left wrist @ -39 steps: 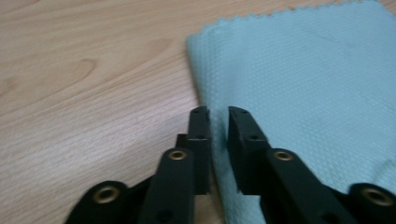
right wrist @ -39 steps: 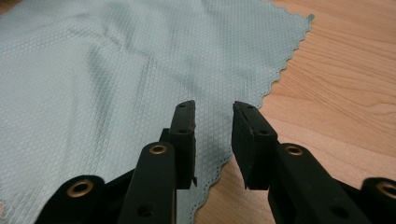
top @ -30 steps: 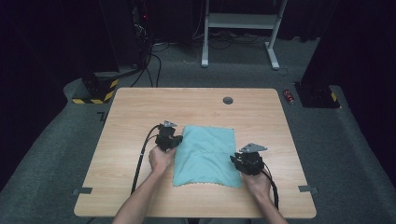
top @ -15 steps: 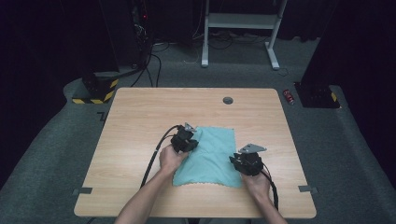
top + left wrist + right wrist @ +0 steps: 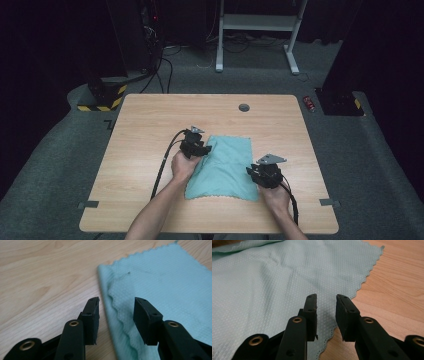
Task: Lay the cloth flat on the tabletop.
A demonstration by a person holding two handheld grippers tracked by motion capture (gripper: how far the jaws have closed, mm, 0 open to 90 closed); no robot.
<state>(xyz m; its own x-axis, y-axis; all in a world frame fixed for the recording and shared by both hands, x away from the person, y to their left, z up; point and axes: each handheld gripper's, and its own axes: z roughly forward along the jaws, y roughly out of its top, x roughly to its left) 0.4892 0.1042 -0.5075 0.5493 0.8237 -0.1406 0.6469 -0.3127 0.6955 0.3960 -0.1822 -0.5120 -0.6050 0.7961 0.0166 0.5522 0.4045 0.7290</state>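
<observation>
High view first: I see the teal cloth [image 5: 222, 167] lying on the table [image 5: 150, 130], in the near half, between my two hands. A second ago it lay as a wider sheet; now its left portion is folded over toward the middle, so the cloth is narrower and its left edge is a fold line. The left claw [image 5: 200, 148] has travelled rightward with that edge and now sits over the cloth's far-left corner area.

From the left gripper view, the left claw [image 5: 116, 315] has just been opening. Its jaws stand spread, with the scalloped edge of the folded flap [image 5: 117, 307] lying on the cloth between and below them, and neither pad is pressing it. I read that as the flap released: the first fold is laid down and the cloth is resting by its own weight.

The right claw [image 5: 260, 172] has kept its place at the cloth's near-right edge. In the right gripper view the right claw [image 5: 325, 315] has its jaws part-way apart with a clear gap, hovering over the cloth's scalloped border [image 5: 362, 282]; nothing is pinched there.

My judgement: one fold is done and both claws are free, so the next step would be a fresh grip for another fold or a smoothing pass. The flap looks slightly puckered near its corner, so it may need tidying.
</observation>
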